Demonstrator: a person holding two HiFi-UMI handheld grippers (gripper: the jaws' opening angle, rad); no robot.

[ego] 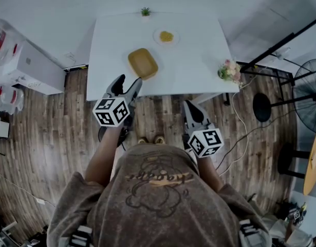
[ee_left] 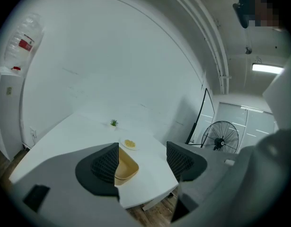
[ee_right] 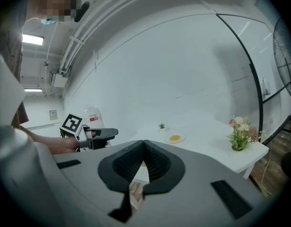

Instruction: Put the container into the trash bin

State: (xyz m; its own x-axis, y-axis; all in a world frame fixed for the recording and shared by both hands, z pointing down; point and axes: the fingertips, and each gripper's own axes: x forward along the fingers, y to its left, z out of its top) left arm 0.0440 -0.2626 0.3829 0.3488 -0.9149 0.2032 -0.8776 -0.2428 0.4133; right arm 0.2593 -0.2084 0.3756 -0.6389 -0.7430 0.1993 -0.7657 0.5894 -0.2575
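A white table [ego: 199,60] stands against a pale wall on a floor [ego: 55,138] of dark wood planks. On it, the tan container [ego: 143,63] lies near the front edge, left of centre. Farther back sits a small plate [ego: 166,36] with something yellow on it, and a little green plant [ego: 145,11] stands at the far edge. A bunch of flowers [ego: 229,70] stands at the right front corner. A white cabinet [ego: 32,68] stands left of the table, and a fan [ego: 309,86] on a stand is to its right.

The left tongs [ego: 129,81] reach to the table's front edge, just short of the container, spread wide with nothing pinched. The right tongs [ego: 191,107] are pressed together and empty, over the floor short of the table.
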